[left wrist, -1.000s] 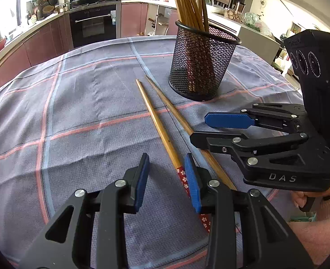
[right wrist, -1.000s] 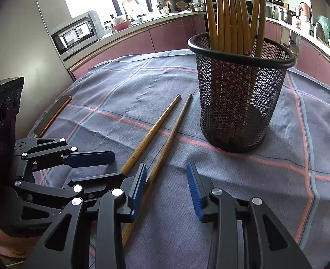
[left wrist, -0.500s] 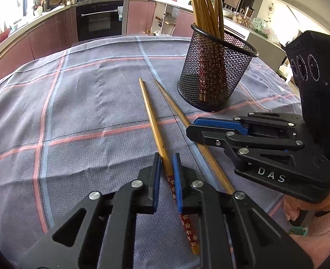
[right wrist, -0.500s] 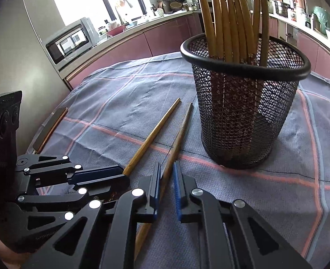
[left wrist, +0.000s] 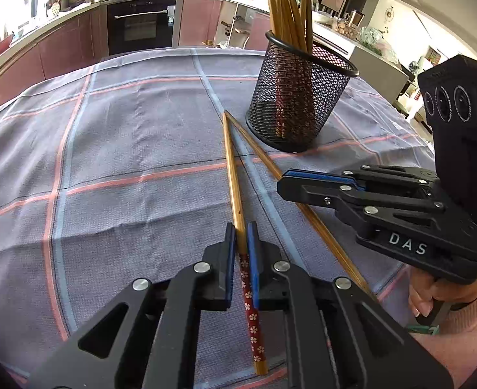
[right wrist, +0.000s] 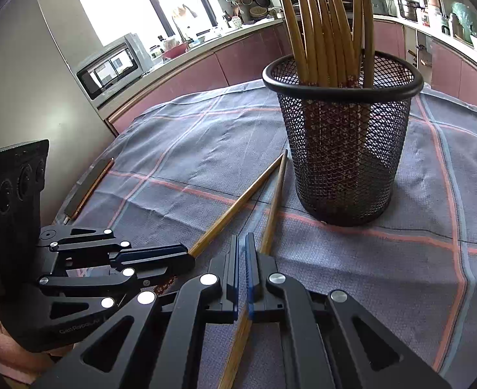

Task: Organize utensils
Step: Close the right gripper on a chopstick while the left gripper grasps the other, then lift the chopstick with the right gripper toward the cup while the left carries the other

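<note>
Two bamboo chopsticks lie on the checked tablecloth (left wrist: 125,162), their thin tips meeting in front of a black mesh holder (left wrist: 300,103) (right wrist: 345,149) that holds several upright chopsticks. My left gripper (left wrist: 241,230) (right wrist: 188,257) is shut on the left chopstick (left wrist: 232,168) (right wrist: 235,207), just above its red flowered end. My right gripper (right wrist: 242,243) (left wrist: 280,184) is shut low over the second chopstick (left wrist: 258,152) (right wrist: 275,201), which runs under its right finger and comes out below the pads. The two grippers sit side by side, close together.
A person's hand (left wrist: 433,295) in a pink sleeve holds the right gripper's handle. A dark flat bar with a wooden strip (right wrist: 89,184) lies at the table's left edge. Kitchen counters, an oven (left wrist: 141,26) and a microwave (right wrist: 109,68) stand beyond the table.
Both grippers stood open a second ago and have shut, each over its own chopstick. The chopsticks' far tips have swung together near the holder.
</note>
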